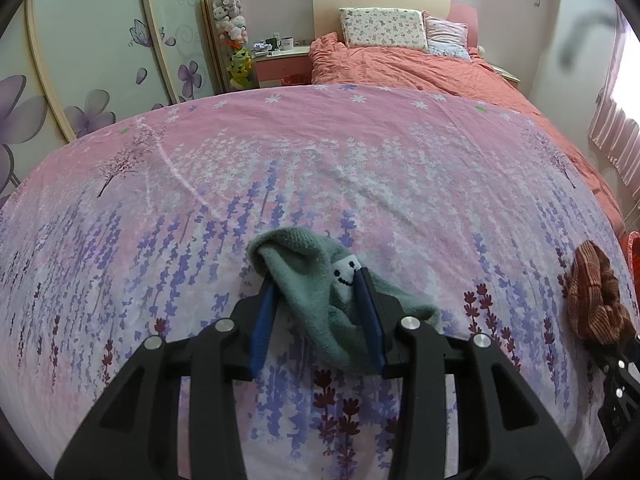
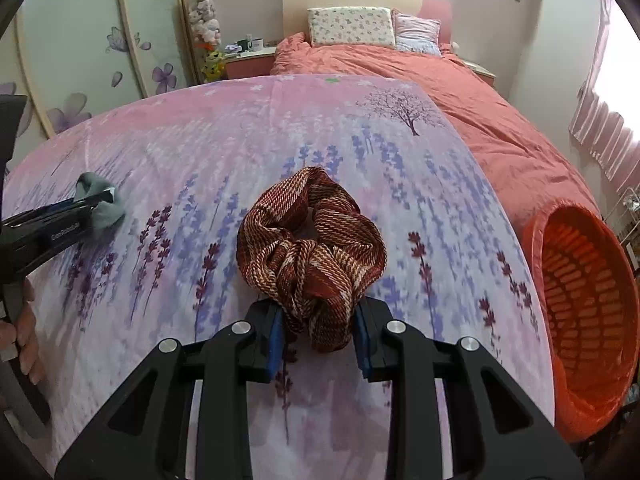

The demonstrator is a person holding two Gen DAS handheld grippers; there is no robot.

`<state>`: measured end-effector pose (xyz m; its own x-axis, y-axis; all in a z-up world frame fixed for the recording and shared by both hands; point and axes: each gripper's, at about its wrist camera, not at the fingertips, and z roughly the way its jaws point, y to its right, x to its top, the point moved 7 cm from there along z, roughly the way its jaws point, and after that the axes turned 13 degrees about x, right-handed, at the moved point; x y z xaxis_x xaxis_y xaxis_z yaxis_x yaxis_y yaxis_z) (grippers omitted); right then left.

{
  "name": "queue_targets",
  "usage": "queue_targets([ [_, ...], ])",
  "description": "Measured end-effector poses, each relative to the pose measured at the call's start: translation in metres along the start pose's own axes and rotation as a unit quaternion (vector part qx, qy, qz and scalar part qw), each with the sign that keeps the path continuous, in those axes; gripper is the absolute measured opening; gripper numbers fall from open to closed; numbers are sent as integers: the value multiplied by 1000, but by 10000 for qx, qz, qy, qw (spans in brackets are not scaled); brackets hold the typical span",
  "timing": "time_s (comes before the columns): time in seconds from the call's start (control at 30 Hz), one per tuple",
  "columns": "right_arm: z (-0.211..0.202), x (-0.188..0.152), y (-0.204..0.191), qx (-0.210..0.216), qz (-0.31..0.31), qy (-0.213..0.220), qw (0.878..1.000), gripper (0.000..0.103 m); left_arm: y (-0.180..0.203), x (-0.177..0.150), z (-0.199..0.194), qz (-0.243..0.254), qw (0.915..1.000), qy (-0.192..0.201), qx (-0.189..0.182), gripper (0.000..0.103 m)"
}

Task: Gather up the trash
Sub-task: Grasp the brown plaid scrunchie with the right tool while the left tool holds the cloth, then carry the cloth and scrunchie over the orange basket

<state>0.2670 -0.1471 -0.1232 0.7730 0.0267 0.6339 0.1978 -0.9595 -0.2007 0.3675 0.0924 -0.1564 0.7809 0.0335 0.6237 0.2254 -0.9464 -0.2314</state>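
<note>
A grey-green sock point(image 1: 320, 280) with a smiley face lies on the pink flowered bedsheet point(image 1: 320, 160). My left gripper point(image 1: 316, 284) straddles it, blue pads on either side, fingers closed against the fabric. It also shows in the right wrist view point(image 2: 100, 202), far left. A red-brown woven cloth point(image 2: 310, 248) is bunched between the fingers of my right gripper point(image 2: 318, 320), which pinch its lower end. The same cloth shows in the left wrist view point(image 1: 596, 292) at the right edge.
An orange plastic basket point(image 2: 580, 292) stands at the bed's right side. An orange duvet point(image 2: 460, 92) and pillows point(image 2: 352, 26) lie at the far end. A nightstand with mugs point(image 1: 280, 50) and wardrobe doors point(image 1: 100, 60) are at the left.
</note>
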Motion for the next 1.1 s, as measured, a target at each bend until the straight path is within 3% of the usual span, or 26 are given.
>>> queue_targets([
  [0.1,2,2,1,-14,62,13,10000,29,-1,0,1,-48,10000,-26,12,45],
  [0.23,4,4,2,-21,62,12,10000,30,-16,-3,6,-360,9992,-162,4,64],
  [0.3,4,2,0,-22,59,15,10000,30,-18,-6,5,-376,9991,-171,8,65],
  [0.37,4,2,0,-25,55,14,10000,30,-15,-8,2,-309,9994,-126,-22,57],
  [0.53,5,3,0,-22,51,16,10000,30,6,-10,-9,81,9999,61,-62,15],
  [0.6,3,-1,3,9,69,34,10000,22,12,-10,-13,157,9998,99,-119,12],
  [0.77,-17,-6,13,236,270,215,9991,20,14,-7,-33,49,9978,212,-618,10],
  [1.1,-120,18,40,306,475,1322,9896,20,33,13,-138,112,9833,1054,-1478,10],
])
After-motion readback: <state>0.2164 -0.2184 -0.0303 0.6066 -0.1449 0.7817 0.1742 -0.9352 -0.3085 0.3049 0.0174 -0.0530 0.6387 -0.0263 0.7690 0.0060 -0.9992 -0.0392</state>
